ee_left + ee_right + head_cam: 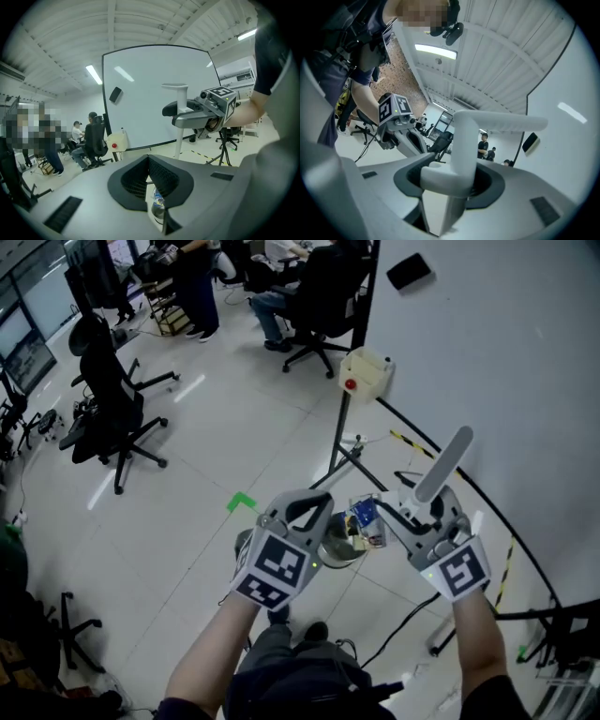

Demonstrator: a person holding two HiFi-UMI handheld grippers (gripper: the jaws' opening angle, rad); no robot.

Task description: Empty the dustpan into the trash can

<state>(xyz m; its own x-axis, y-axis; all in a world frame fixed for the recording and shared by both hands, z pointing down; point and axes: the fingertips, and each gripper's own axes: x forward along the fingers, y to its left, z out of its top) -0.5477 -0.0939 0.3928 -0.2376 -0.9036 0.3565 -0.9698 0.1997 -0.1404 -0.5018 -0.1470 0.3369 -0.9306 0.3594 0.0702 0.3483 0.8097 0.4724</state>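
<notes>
Nearby: tripod stand [339, 439] beyond trash can [336, 551], office chair [105, 399] left.

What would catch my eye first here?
Two grey hand-held grippers patterned with black-and-white squares fill the bottom of the head view: the left gripper and the right gripper. The right gripper's fingers clamp a long white handle that slants up toward the big white board. Between them, colourful wrappers show beside a shiny metal can.

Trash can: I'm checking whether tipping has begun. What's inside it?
Colourful wrappers show at the mouth of the trash can; whether they lie inside or on the dustpan is unclear. The left gripper covers part of it.
</notes>
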